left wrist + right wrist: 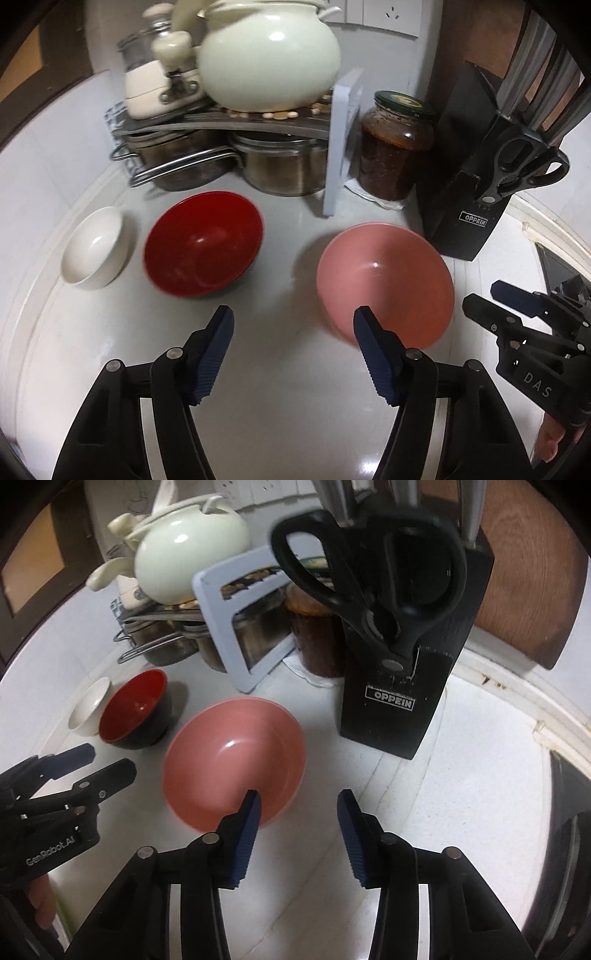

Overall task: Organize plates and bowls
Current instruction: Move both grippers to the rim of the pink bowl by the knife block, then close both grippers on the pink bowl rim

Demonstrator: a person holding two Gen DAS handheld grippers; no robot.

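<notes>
Three bowls stand in a row on the pale counter: a small white bowl [94, 246] at the left, a red bowl [203, 243] with a dark outside in the middle, and a pink bowl [384, 282] at the right. My left gripper [293, 317] is open above bare counter between the red and pink bowls, its right finger over the pink rim. My right gripper [299, 799] is open too, with its left finger over the near rim of the pink bowl [232, 764]. The red bowl [135, 709] and white bowl [88, 705] lie further left. Neither gripper holds anything.
A black knife block [402, 686] with scissors stands right behind the pink bowl. A jar [397, 147], a pale blue board [341, 144], steel pots [280, 166] and a cream pot [269, 55] on a rack fill the corner. The right gripper [480, 299] shows at the left wrist view's right edge.
</notes>
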